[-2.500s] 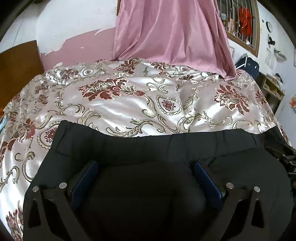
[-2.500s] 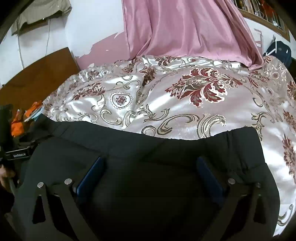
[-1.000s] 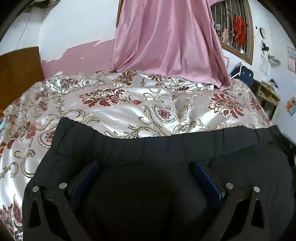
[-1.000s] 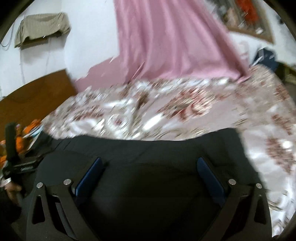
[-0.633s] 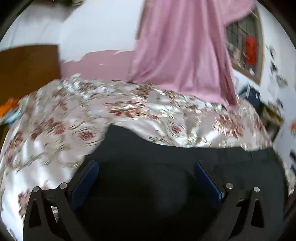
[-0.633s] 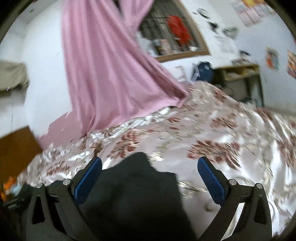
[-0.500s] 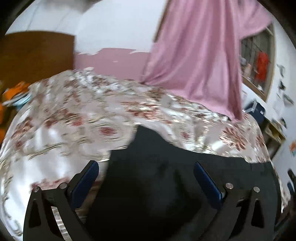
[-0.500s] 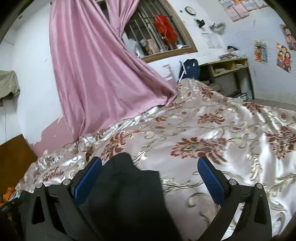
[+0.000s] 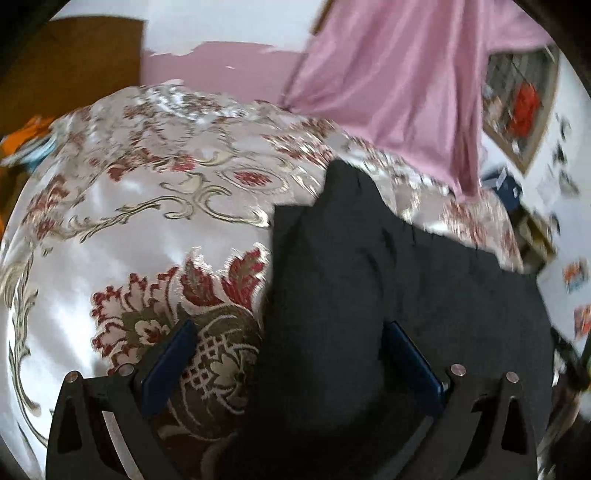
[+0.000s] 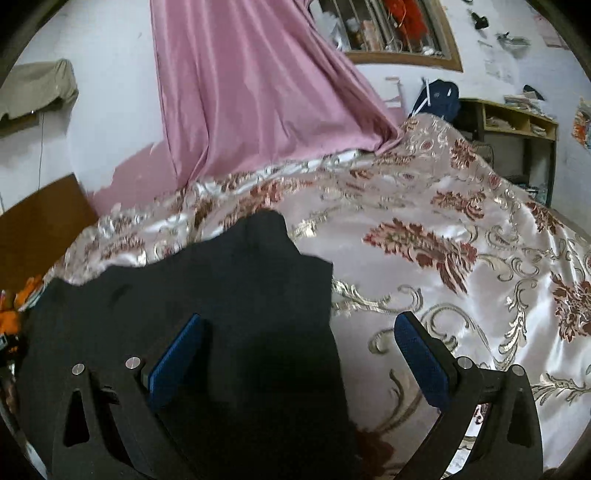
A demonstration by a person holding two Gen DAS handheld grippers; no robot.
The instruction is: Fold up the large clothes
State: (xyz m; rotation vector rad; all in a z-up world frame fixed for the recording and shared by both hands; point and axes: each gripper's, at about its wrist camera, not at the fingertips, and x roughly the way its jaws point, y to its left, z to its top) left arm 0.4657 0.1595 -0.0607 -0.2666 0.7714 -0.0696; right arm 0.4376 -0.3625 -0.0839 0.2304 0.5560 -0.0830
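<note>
A large black garment [image 9: 369,280] lies flat on a shiny floral bedspread [image 9: 155,236]; it also shows in the right wrist view [image 10: 229,295]. My left gripper [image 9: 288,350] is open over the garment's left edge, its left pad above the bedspread and its right pad above black cloth. My right gripper [image 10: 299,350] is open over the garment's right edge, its left pad above black cloth and its right pad above the bedspread [image 10: 461,295]. Neither gripper holds anything.
A pink curtain [image 10: 251,92] hangs down onto the bed's far side. A brown headboard [image 9: 70,62] is at the far left. A barred window [image 10: 391,29], a blue bag [image 10: 439,96] and wooden shelves [image 10: 513,125] stand beyond the bed on the right.
Both grippers have swung outward from the middle of the garment: the left now sits over its left edge, the right over its right edge. Both stay open.
</note>
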